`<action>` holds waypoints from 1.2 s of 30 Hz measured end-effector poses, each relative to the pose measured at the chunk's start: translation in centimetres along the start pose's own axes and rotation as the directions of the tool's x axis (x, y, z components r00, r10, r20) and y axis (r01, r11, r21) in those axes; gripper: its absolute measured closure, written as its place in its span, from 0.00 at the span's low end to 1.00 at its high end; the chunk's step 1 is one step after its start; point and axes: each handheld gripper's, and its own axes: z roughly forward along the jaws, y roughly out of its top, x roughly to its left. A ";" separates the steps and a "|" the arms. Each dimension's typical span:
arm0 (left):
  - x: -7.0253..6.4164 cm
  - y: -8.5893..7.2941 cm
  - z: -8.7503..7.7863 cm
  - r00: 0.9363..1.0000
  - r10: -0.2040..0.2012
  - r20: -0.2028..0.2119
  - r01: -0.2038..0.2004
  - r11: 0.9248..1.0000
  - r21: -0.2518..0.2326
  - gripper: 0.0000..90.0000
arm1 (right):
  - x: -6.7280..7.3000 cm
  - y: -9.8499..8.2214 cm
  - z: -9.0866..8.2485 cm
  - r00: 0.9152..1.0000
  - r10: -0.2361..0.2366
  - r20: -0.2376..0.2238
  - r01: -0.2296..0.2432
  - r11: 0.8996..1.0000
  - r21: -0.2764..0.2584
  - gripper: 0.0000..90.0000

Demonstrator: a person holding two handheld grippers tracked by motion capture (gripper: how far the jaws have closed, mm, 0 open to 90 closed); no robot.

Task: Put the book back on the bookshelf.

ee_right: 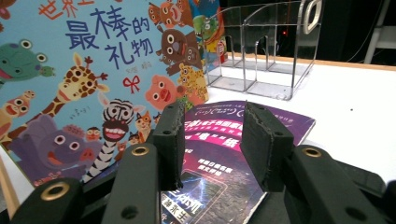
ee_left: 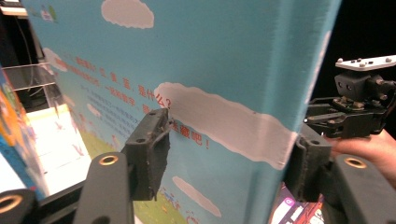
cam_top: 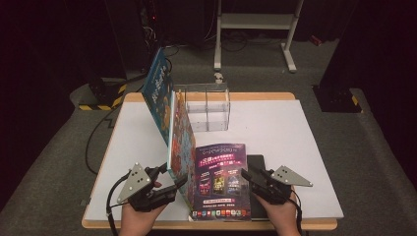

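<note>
Picture book is standing upright between the left gripper's unclenched jaws, leaning beside a clear organizer, while the right gripper is hovering released above a purple magazine.

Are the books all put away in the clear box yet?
Not yet. The clear organizer looks empty, though a second colourful book leans near it. The left gripper straddles the edge of the animal picture book, which stands upright; whether its pads press yet I cannot tell. The right gripper hovers open over the purple magazine, which lies flat. Both probably still need slotting in.
</note>
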 end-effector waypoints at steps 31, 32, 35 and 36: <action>4.5 -2.2 -5.7 0.969 0.059 -0.241 -0.068 0.997 -0.028 0.87 | -0.5 0.4 0.8 1.000 0.010 0.003 -0.010 1.000 -0.005 0.66; 4.5 -2.2 -5.7 0.969 0.059 -0.238 -0.068 0.997 -0.027 0.87 | -0.5 0.4 0.8 1.000 0.012 0.004 -0.012 1.000 -0.004 0.66; 4.7 -2.0 -5.7 0.968 0.061 -0.245 -0.068 0.998 -0.020 0.86 | -0.6 0.3 0.7 1.000 0.015 0.006 -0.015 1.000 0.000 0.66; 4.8 -1.9 -5.6 0.966 0.049 -0.252 -0.056 0.998 -0.021 0.86 | -0.6 0.3 0.8 1.000 0.016 0.006 -0.016 1.000 0.001 0.66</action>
